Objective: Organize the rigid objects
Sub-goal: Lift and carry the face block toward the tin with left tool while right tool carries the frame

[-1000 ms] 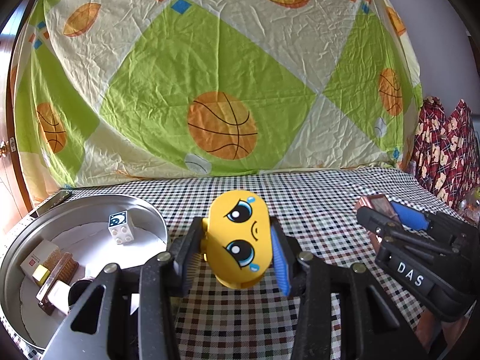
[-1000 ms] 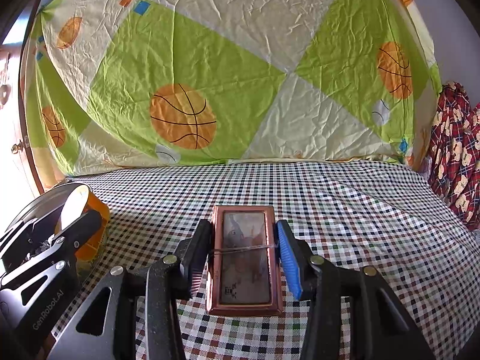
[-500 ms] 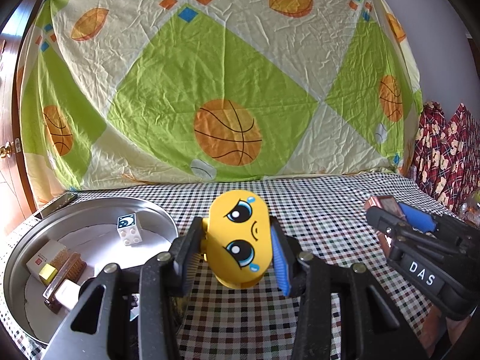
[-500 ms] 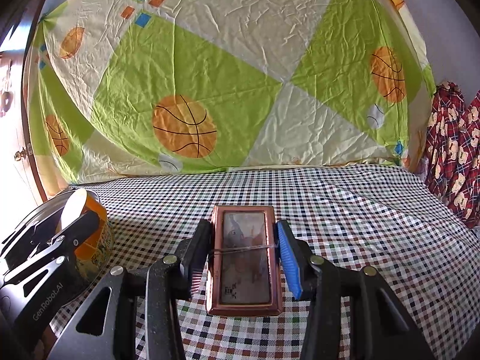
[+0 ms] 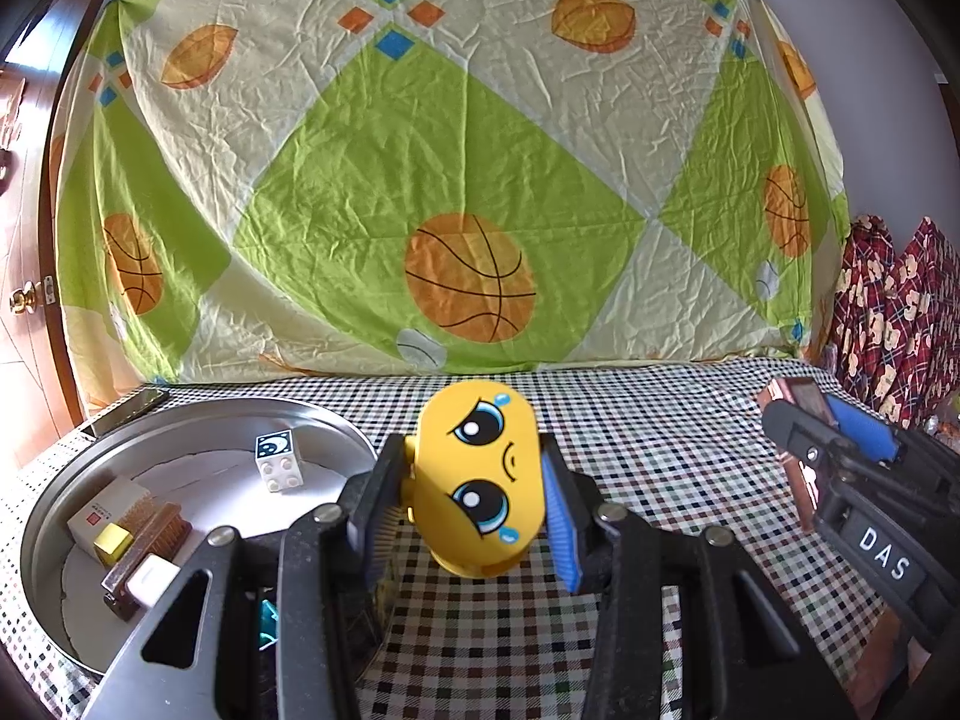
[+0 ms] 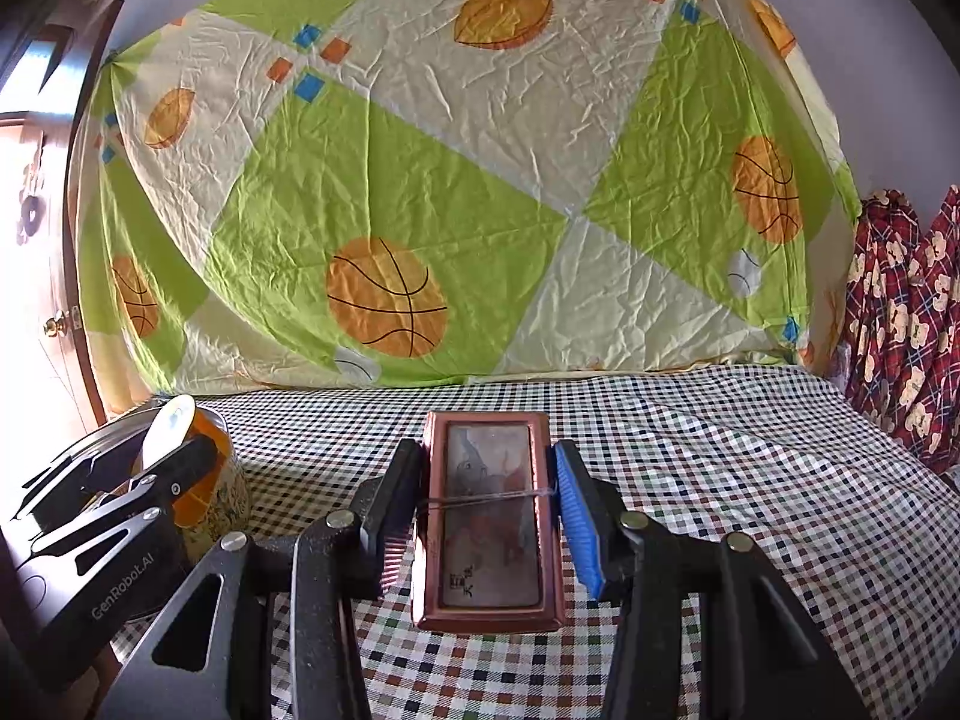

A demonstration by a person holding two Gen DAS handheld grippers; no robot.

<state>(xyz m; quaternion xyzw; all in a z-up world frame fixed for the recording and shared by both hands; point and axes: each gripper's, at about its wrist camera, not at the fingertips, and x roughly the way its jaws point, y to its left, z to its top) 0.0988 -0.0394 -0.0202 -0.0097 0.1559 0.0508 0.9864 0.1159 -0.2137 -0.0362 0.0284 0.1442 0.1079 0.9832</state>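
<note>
"DAS" is printed on the right tongs [image 5: 840, 438] in the left wrist view, and "GenRobot.AI" on the left tongs [image 6: 174, 468] in the right wrist view. The left tongs pinch a yellow crying-face toy [image 5: 480, 480] above the checkered desk [image 5: 660, 456], beside the round metal tray [image 5: 72, 492]. The right tongs pinch a reddish framed box [image 6: 489, 516] over the desk, its small characters unreadable.

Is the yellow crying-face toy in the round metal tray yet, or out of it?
Out. The yellow crying-face toy is clamped in the left claw, beside the round metal tray, over the checkered tablecloth.
</note>
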